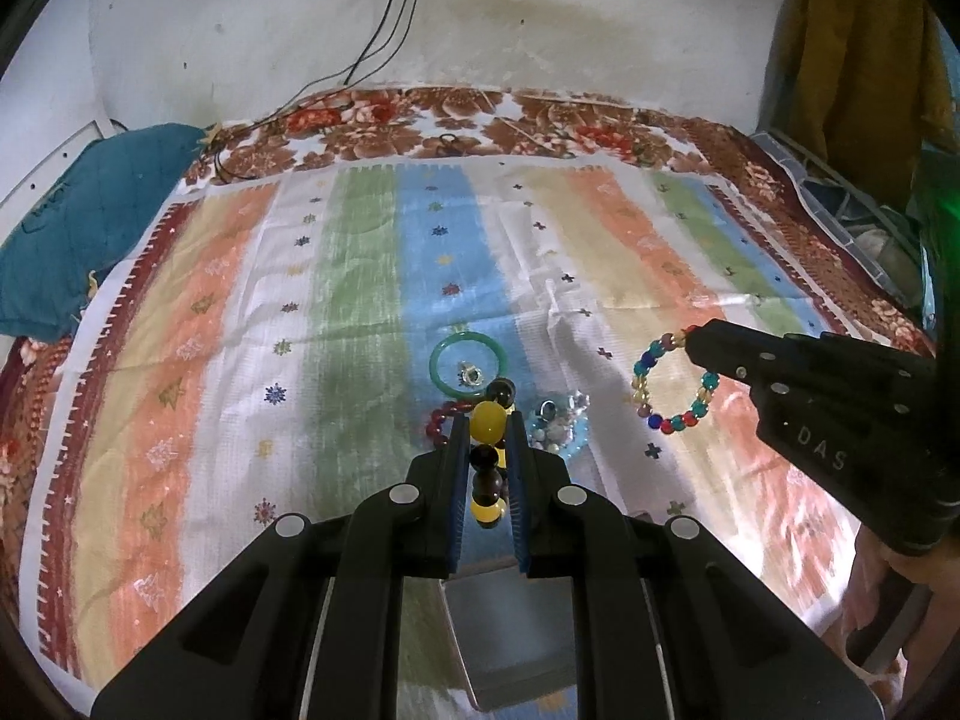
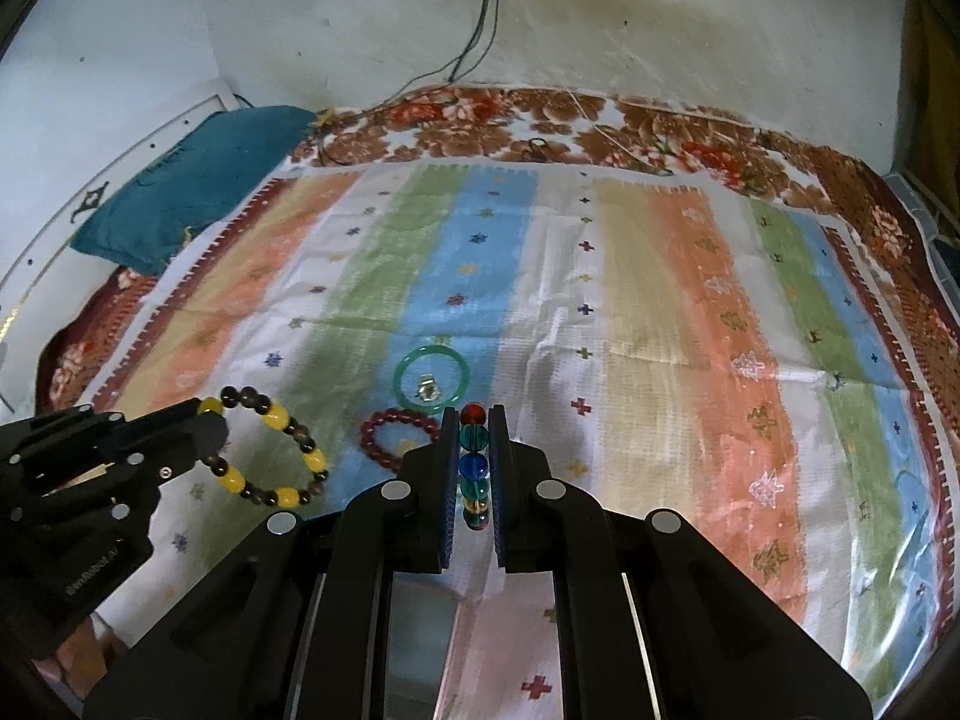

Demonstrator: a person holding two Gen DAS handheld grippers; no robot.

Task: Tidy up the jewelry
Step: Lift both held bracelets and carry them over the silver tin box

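Note:
My left gripper (image 1: pixel 487 420) is shut on a yellow-and-dark bead bracelet (image 1: pixel 487 426), held above the striped cloth; the right wrist view shows that bracelet (image 2: pixel 273 414) hanging as a ring from the left gripper (image 2: pixel 210 420). My right gripper (image 2: pixel 474 417) is shut on a multicoloured glass bead bracelet (image 2: pixel 474 462), which hangs as a loop (image 1: pixel 672 384) from the right gripper (image 1: pixel 690 333) in the left wrist view. On the cloth lie a green bangle (image 1: pixel 467 367) with a small ring (image 1: pixel 471 373) inside it, a dark red bead bracelet (image 2: pixel 396 435) and a clear bluish bead piece (image 1: pixel 558 423).
A striped cloth (image 1: pixel 360 300) covers a floral bedspread (image 1: pixel 420 120). A teal cushion (image 1: pixel 90 222) lies at the back left. Cables (image 1: pixel 384 42) hang from a wall socket. A grey box (image 1: pixel 510 630) shows beneath my left gripper. Clothing (image 1: pixel 864 48) hangs at the right.

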